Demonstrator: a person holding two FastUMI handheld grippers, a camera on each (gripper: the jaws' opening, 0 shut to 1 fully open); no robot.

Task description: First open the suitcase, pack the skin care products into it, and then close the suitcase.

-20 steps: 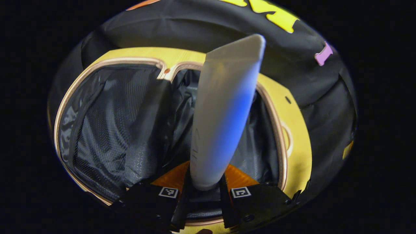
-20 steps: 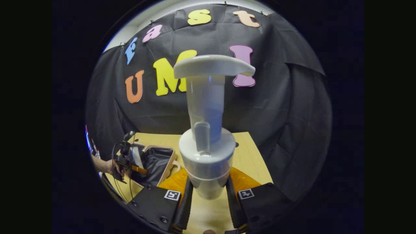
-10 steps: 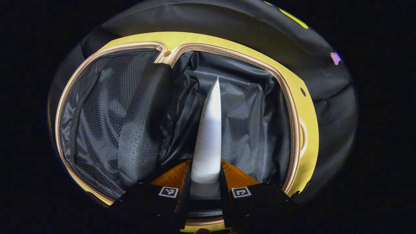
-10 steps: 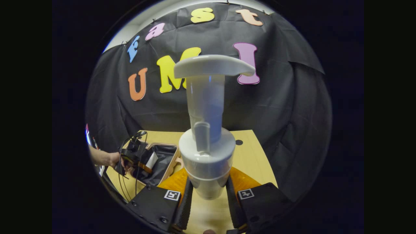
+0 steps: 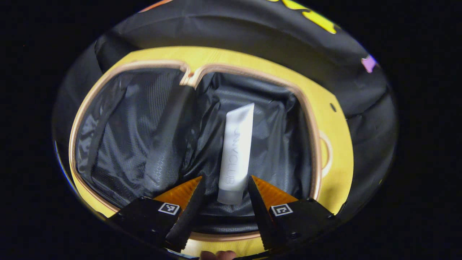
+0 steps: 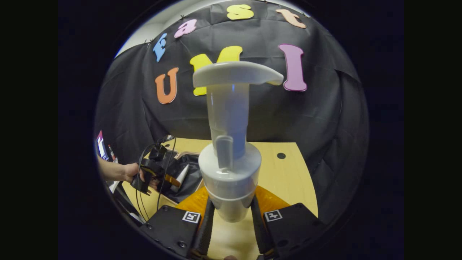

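Left gripper [image 5: 224,187]: jaws released, spread either side of the white tube [image 5: 236,151] lying in the open suitcase [image 5: 317,122].
Right gripper [image 6: 231,216]: jaws clenched on the pump bottle [image 6: 231,159] above the counter [image 6: 288,177].

Black cloth wall [image 6: 317,119] behind seemingly wooden table [image 6: 288,180].

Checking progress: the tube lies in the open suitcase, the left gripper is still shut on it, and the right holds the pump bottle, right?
Not quite. In the left gripper view the left gripper is open, its fingers apart from the tube. The rest stands.
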